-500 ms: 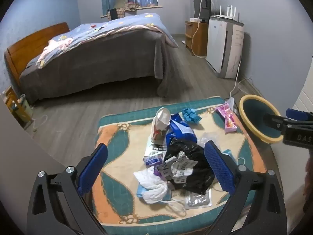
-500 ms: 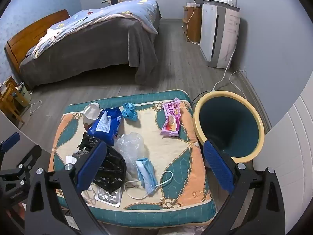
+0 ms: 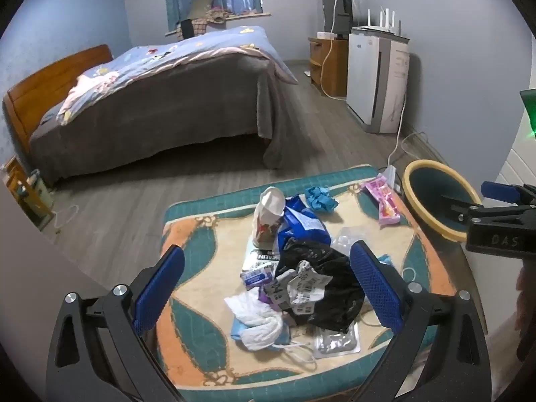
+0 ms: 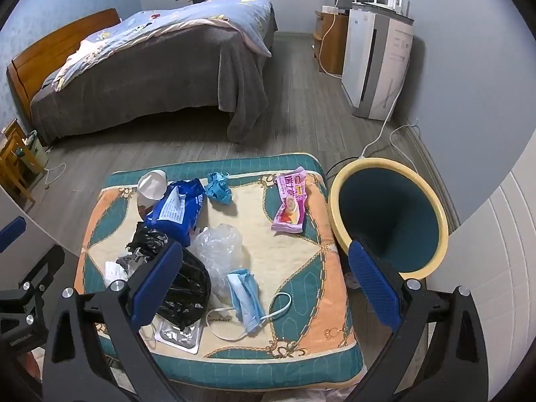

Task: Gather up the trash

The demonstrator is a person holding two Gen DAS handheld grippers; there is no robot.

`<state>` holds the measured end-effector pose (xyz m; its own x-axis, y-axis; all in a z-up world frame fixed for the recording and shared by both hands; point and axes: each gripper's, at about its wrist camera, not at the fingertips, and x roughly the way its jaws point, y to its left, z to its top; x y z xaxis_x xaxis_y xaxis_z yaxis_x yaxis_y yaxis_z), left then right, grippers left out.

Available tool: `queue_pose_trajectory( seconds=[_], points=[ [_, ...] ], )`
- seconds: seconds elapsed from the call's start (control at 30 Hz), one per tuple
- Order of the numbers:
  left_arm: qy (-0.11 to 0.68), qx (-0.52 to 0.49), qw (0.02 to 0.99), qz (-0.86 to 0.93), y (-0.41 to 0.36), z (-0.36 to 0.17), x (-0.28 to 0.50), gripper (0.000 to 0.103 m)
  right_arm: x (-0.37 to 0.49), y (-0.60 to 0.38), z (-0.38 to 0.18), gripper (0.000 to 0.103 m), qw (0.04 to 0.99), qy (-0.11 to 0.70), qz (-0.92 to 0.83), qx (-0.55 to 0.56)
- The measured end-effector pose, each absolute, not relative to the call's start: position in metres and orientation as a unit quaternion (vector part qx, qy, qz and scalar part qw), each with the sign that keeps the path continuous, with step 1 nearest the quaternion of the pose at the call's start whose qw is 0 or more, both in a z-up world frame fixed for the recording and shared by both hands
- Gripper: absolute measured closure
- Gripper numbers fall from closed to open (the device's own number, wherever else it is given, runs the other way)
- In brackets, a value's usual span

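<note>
Pictured in a bedroom: trash heaped on a teal-and-orange patterned cushion (image 4: 301, 301), with a yellow-rimmed bin (image 4: 388, 214) just beside its right edge. Left gripper (image 3: 268, 288) and right gripper (image 4: 264, 284) both spread wide, clasping nothing, angled down above the pile. Seen on the cushion: a black plastic bag (image 3: 331, 288) with crumpled receipts (image 3: 301, 288) on top, a blue wipes pack (image 4: 177, 211), a white cup (image 4: 152, 186), a crumpled blue glove (image 4: 219, 189), a pink snack wrapper (image 4: 290, 206), clear plastic film (image 4: 219, 248), a blue face mask (image 4: 246, 296) and a blister pack (image 4: 179, 333). Beyond, a bed (image 4: 150, 67) and a white appliance (image 4: 375, 60) against the wall.
</note>
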<state>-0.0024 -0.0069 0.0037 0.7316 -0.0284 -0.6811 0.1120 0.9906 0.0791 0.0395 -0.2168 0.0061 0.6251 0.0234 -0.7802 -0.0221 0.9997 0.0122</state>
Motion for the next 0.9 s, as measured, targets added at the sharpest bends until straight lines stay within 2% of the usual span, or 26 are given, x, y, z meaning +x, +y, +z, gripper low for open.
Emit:
queue_pose_trajectory(
  seconds=[0.9],
  points=[
    [0.364, 0.054, 0.929, -0.039, -0.0069, 0.0068, -0.0032, 0.005, 0.0388, -0.2134, 0.0029, 0.006, 0.901, 0.433, 0.012, -0.003]
  ],
)
